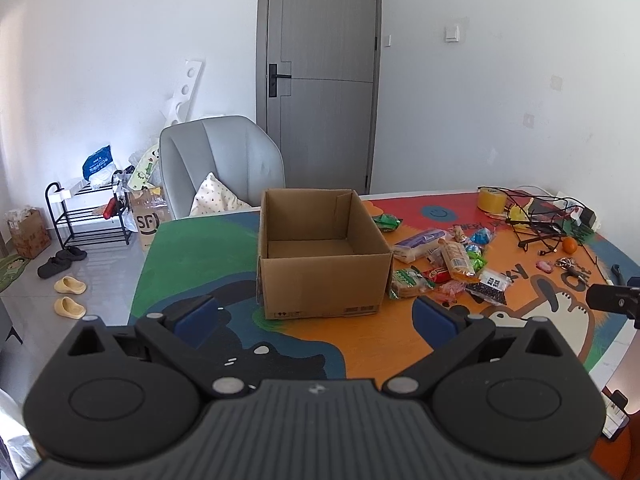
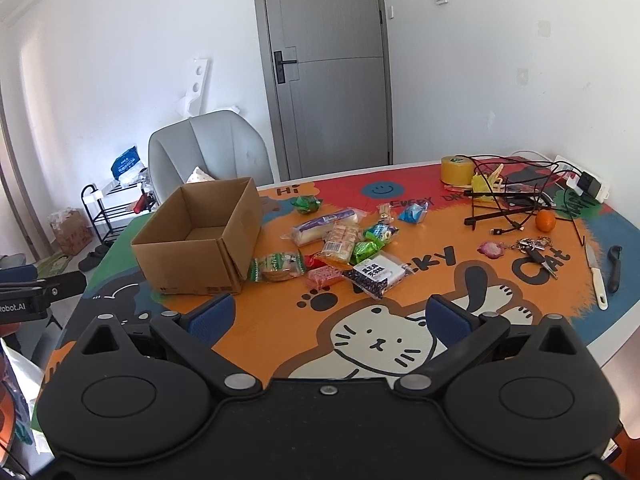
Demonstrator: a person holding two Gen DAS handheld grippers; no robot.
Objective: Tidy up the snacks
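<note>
At three o'clock of empty cardboard box (image 2: pixel 196 236), light crinkly snack packets (image 2: pixel 340 246), likely slippery, best pinched at sealed edges; left gripper (image 1: pixel 314 314), right gripper (image 2: pixel 328 316) agape, unladen.

The cardboard box (image 2: pixel 198 240) stands open-topped on the surface (image 2: pixel 280 320), with nothing showing inside it, and the heap of snack packets (image 2: pixel 340 248) lies just to its right, the nearest packet (image 2: pixel 276 267) touching the box's right corner. Farther right of the box, well apart from it, lie a tape roll (image 2: pixel 456 170), a tangle of cables (image 2: pixel 516 192), an orange (image 2: pixel 545 220), keys (image 2: pixel 534 250) and a knife (image 2: pixel 596 276). Behind the box, off the surface, stands a chair (image 2: pixel 208 148), with a shoe rack (image 2: pixel 108 208) on the floor to the box's left.
</note>
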